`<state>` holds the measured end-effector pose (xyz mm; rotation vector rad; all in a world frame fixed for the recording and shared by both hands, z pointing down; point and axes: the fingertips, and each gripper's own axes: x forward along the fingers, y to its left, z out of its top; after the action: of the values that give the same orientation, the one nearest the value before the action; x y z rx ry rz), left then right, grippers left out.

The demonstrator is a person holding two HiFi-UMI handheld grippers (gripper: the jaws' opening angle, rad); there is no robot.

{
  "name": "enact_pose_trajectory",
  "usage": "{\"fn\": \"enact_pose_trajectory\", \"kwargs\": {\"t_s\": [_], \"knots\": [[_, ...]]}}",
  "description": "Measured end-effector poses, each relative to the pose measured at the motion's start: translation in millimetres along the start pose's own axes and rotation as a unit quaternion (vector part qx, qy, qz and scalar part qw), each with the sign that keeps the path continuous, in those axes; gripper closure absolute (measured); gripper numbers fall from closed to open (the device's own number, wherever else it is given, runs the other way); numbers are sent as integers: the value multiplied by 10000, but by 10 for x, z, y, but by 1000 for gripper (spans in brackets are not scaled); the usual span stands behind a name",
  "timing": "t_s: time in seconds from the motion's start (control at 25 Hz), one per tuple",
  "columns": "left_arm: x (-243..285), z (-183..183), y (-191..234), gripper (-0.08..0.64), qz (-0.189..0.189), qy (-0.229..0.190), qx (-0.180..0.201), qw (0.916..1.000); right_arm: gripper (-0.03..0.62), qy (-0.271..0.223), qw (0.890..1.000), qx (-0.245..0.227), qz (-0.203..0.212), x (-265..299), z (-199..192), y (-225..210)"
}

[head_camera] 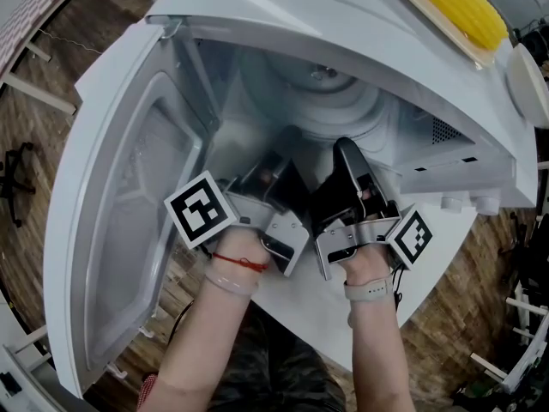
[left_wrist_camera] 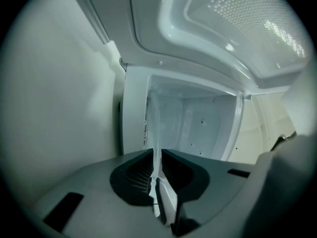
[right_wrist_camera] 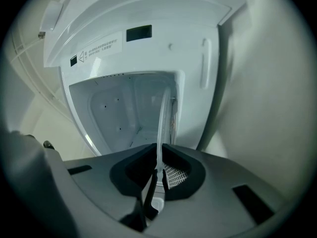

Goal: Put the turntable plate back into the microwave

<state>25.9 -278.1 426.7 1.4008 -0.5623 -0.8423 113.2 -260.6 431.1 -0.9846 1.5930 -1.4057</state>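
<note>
Two grippers clamp the plate (head_camera: 330, 110), which lies inside the microwave (head_camera: 343, 24) at 12 o'clock: left gripper (head_camera: 281, 148) pinches its rim at 7 o'clock, right gripper (head_camera: 347, 148) at 5. Its door (head_camera: 129, 221) hangs open at 9.

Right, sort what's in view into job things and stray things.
Job: open microwave, glass turntable plate, left hand-held gripper and right hand-held gripper, both clamped on the plate.
Stray: yellow corn cob on a board atop the microwave.

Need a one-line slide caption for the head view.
Left gripper and right gripper both clamp the glass turntable plate at the open microwave, door wide open.
</note>
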Motion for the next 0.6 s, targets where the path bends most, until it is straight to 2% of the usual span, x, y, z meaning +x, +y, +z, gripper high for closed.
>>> {"fn": "enact_pose_trajectory", "kwargs": {"t_s": [0.24,0.4,0.6], "knots": [[-46,-31,-14,514,-35,61,-24,10000,543,-113,9994,44,-336,8,16,-12],[-25,-39,27,514,78,95,-128,9998,543,-159,9977,-51,-660,0,41,-20],[1,-30,74,517,170,64,-242,9995,552,-151,9973,-48,-710,-31,50,-20]]}}
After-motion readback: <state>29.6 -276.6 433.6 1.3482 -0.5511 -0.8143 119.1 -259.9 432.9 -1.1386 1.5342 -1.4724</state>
